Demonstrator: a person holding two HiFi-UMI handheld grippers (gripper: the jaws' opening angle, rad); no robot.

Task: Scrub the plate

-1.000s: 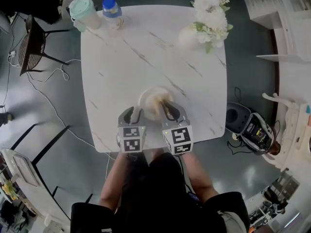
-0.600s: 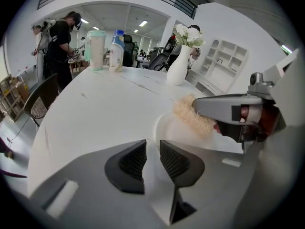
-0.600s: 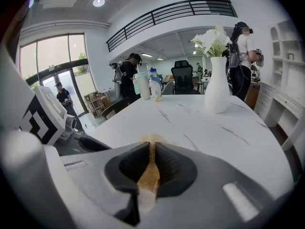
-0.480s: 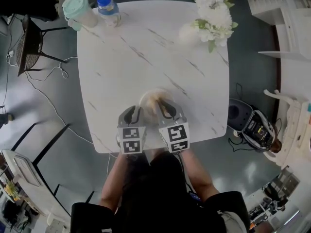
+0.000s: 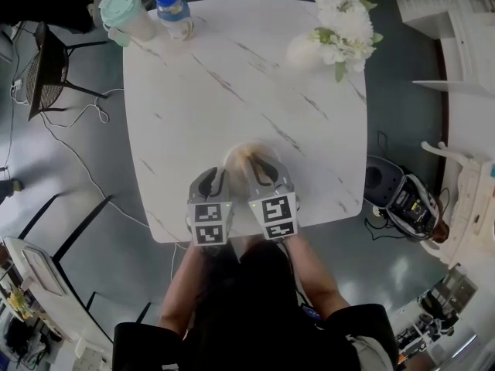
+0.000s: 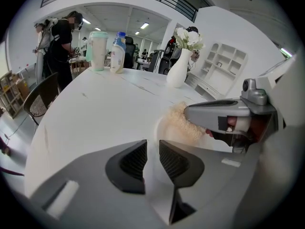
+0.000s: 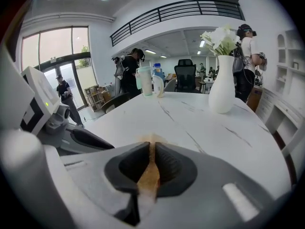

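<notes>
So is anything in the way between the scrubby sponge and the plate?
Nothing visible. The right gripper holds the tan scrubber right over the plate, while the left gripper is closing its jaws around the near rim.

**Grey grippers, black clothes**

We hold two grey plastic tools. The left gripper (image 5: 212,178) and the right gripper (image 5: 261,168) each carry a white cube (image 5: 209,222) printed with black square markers. Their rounded, dark-rimmed jaws are lined with black ribbed pads (image 6: 133,159). A pale oblong patch (image 7: 238,194) marks each grey shell. We wear black clothing (image 5: 255,300), and our forearms are bare.
</notes>
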